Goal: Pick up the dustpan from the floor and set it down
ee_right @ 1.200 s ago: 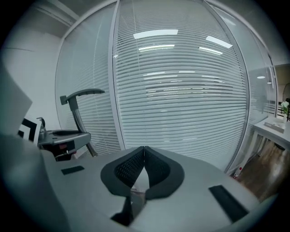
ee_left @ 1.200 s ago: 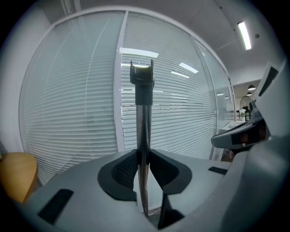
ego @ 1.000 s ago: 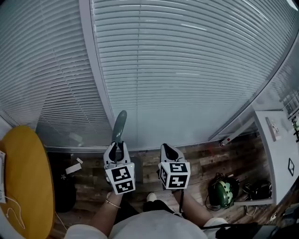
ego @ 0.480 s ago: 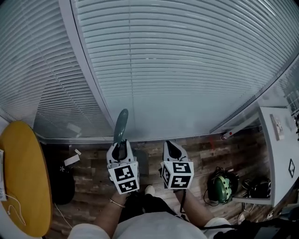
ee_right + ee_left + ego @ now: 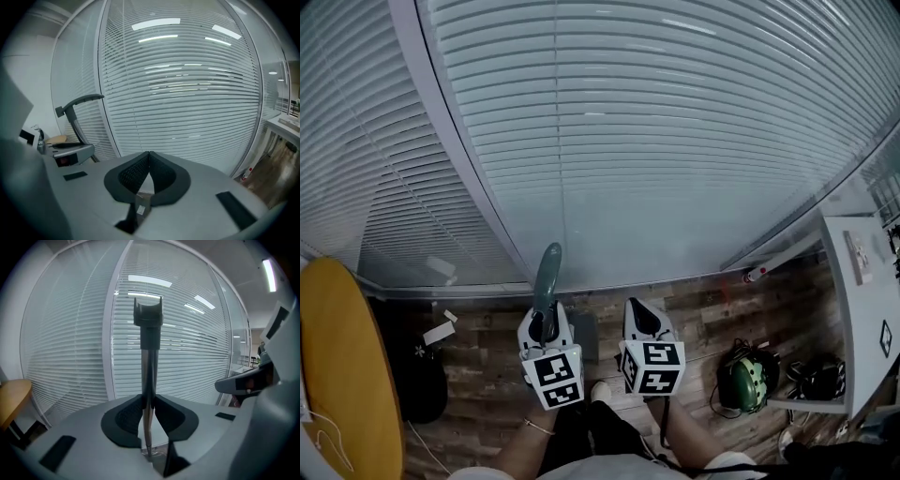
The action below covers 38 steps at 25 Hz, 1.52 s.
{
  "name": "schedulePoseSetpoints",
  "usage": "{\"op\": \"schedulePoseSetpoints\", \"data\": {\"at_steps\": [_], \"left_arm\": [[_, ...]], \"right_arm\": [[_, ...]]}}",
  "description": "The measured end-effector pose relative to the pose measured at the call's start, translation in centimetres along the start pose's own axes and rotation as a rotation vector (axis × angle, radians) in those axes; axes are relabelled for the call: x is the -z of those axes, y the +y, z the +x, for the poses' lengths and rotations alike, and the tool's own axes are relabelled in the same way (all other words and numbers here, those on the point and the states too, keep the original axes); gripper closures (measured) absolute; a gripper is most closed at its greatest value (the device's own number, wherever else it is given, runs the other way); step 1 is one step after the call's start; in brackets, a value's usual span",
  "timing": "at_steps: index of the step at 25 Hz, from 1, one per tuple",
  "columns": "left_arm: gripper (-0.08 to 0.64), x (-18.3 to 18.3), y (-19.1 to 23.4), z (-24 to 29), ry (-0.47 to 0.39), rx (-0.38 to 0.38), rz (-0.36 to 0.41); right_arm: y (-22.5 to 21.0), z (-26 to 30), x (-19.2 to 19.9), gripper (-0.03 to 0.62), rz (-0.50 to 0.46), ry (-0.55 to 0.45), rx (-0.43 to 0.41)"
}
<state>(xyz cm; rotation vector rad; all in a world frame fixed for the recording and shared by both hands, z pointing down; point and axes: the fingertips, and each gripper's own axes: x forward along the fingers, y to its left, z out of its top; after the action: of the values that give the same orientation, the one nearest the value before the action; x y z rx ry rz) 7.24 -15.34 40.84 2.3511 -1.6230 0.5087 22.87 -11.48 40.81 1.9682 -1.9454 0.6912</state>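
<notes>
My left gripper is shut on the dustpan's long handle, which rises upright between its jaws. In the left gripper view the thin pole runs up from the left gripper to a dark hooked grip at the top. A grey part of the dustpan shows beside the gripper, near the floor. My right gripper hangs just to the right, and in its own view the right gripper is shut with nothing in it. That view also shows the handle at the left.
Slatted blinds cover the glass wall ahead. A yellow round table and a black bag are at the left. A green headset lies on the wooden floor beside a white desk at the right.
Both grippers have sunk a little toward the floor, side by side. The handle has stayed in my left gripper and gone down with it.
</notes>
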Motion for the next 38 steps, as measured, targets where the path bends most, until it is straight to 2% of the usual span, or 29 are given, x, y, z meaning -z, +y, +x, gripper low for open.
{"op": "schedulePoseSetpoints", "data": {"at_steps": [6,14,23,31,38], "left_arm": [[0.469,4.8,-0.4,2.3,0.045,-0.005,0.002],[0.469,9.3,0.3,6.1,0.057,-0.004,0.004],[0.469,14.9,0.6,9.1,0.095,-0.001,0.016],[0.469,16.8,0.8,11.5,0.094,-0.006,0.038],[0.468,17.4,0.6,12.4,0.105,-0.026,0.024]], "right_arm": [[-0.7,3.1,4.5,0.560,0.012,0.053,0.006],[-1.4,7.6,9.9,0.560,0.040,0.096,0.006],[-3.6,10.3,15.4,0.560,0.070,0.121,0.064],[-4.4,11.2,17.0,0.560,0.097,0.124,0.083],[-4.9,11.1,18.5,0.560,0.106,0.152,0.094]]}}
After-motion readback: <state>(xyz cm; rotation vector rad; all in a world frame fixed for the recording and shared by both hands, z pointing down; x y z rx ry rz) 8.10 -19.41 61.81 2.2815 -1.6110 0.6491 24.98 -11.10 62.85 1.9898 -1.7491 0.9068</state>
